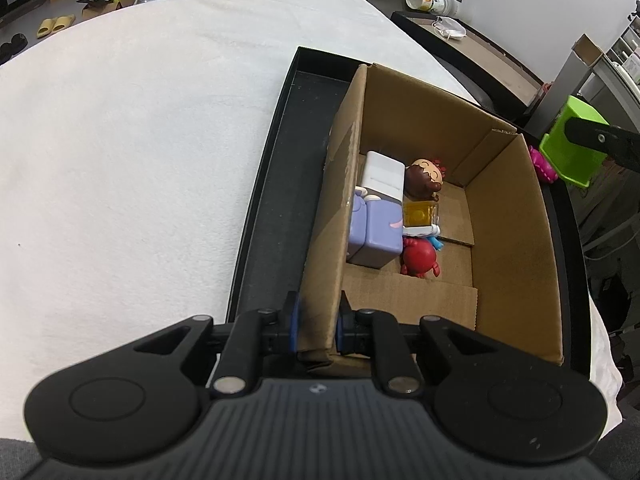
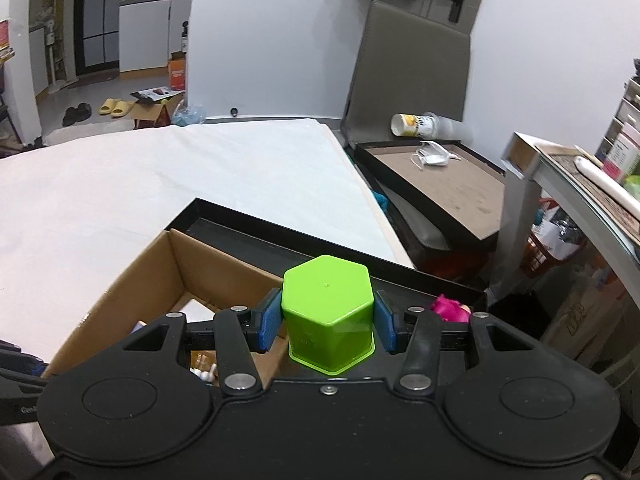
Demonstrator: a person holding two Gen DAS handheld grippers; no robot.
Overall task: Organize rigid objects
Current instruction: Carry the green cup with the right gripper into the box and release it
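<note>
An open cardboard box (image 1: pixel 508 216) stands in a black tray (image 1: pixel 280 184) on a white-covered table. Inside it lie a white block (image 1: pixel 384 176), a purple cube toy (image 1: pixel 374 232), a brown-haired doll head (image 1: pixel 424 178), a yellow block (image 1: pixel 420 212) and a red crab toy (image 1: pixel 420 258). My left gripper (image 1: pixel 318 320) is shut on the box's left wall. My right gripper (image 2: pixel 326 320) is shut on an upside-down green hexagonal cup (image 2: pixel 326 308), held over the box's right side (image 2: pixel 160 264); the cup also shows in the left wrist view (image 1: pixel 568 148).
A pink toy (image 2: pixel 450 306) lies in the tray beyond the box's right wall, also seen in the left wrist view (image 1: pixel 542 164). A low side table (image 2: pixel 440 176) with a mask and a lying bottle (image 2: pixel 420 125) stands to the right. A shelf (image 2: pixel 580 184) is at far right.
</note>
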